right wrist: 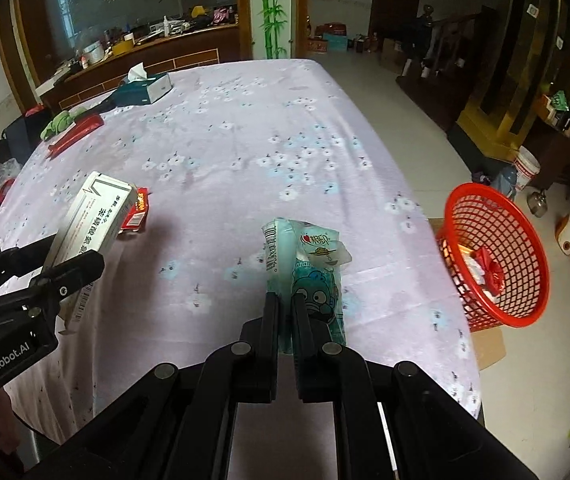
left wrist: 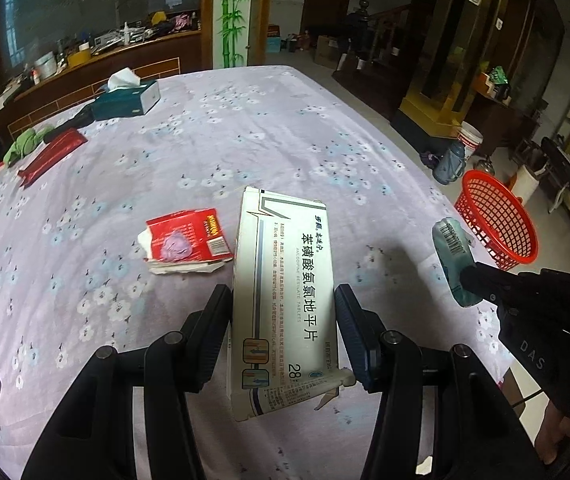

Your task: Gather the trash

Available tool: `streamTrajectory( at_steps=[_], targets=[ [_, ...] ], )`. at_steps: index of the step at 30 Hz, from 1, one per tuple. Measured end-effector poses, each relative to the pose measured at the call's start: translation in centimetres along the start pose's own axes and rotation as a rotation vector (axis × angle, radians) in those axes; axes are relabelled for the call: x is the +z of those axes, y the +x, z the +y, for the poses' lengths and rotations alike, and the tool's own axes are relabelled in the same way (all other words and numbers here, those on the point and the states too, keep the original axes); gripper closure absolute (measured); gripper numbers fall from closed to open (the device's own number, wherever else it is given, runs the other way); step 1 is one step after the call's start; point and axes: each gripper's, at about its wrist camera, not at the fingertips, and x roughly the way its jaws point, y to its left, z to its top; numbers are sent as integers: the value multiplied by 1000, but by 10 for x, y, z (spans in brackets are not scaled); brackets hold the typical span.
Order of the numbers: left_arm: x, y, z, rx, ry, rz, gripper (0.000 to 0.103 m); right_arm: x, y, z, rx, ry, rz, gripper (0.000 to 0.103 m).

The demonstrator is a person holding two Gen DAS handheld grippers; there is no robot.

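The right gripper (right wrist: 285, 304) has its jaws nearly closed, pinching the lower end of a teal snack wrapper (right wrist: 309, 264) that stands up ahead of them, its printed cartoon face on the right-hand side. The left gripper (left wrist: 283, 308) has its jaws spread wide, one against each long side of a white medicine box (left wrist: 285, 304) that runs lengthwise between them and well out past the tips; from the right wrist view the box looks lifted clear of the tabletop (right wrist: 245, 140). Ahead and to the right of the right jaws, past the tabletop's edge and lower down, sits the red mesh basket (right wrist: 493, 256), with some crumpled rubbish already in it. The step in hand looks like carrying both pieces to that basket. To do it well, swing the wrapper first, since it is nearer, bring the jaws fully over the rim before opening, and let go low, as a light wrapper may drift. The box is held by its sides alone, so keep it level and move gently. A torn red packet (left wrist: 189, 240) lies just ahead and left of the left jaws, yet to be collected.
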Motion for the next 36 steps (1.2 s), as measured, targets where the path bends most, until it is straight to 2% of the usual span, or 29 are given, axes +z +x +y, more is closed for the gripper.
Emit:
streamTrajectory(
  at_steps=[10, 36],
  targets=[
    [0, -6, -21, -4, 39, -18, 51, -6, -13, -12, -16, 3, -28, 97],
    [9, -13, -36, -6, 51, -61, 51, 2, -32, -18, -57, -38, -98, 97]
  ],
)
